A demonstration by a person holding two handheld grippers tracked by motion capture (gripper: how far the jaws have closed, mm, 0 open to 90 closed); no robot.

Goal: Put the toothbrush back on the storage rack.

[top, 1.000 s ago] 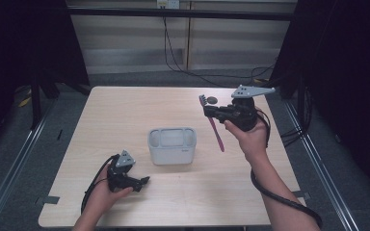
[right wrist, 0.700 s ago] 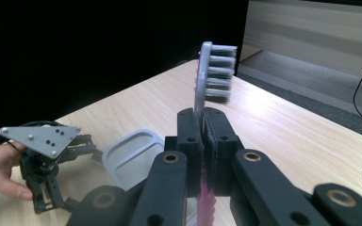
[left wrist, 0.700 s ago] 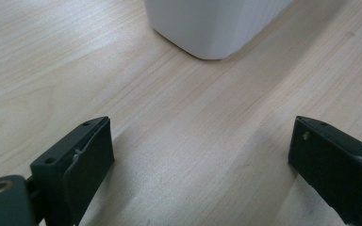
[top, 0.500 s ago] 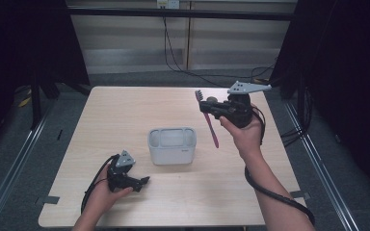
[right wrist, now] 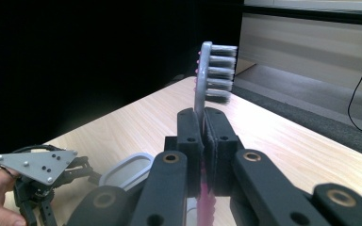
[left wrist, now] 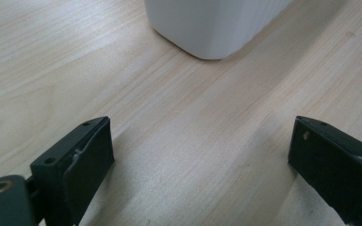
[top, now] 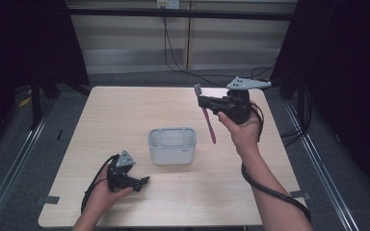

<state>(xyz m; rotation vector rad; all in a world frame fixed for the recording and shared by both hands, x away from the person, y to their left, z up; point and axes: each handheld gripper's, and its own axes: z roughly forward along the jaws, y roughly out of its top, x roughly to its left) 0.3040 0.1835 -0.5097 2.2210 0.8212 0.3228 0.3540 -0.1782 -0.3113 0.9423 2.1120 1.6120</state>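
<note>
Right tool (top: pixel 203 102) clamps a pink-handled toothbrush (top: pixel 207 122) (grey bristles up).

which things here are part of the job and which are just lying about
In the job:
- toothbrush, clamped in the right gripper, bristle head up
- white holder at the table's middle
- left gripper, open, resting on the table

Just lying about:
- cables on the floor past the table
- yellow object on the floor at left
</note>
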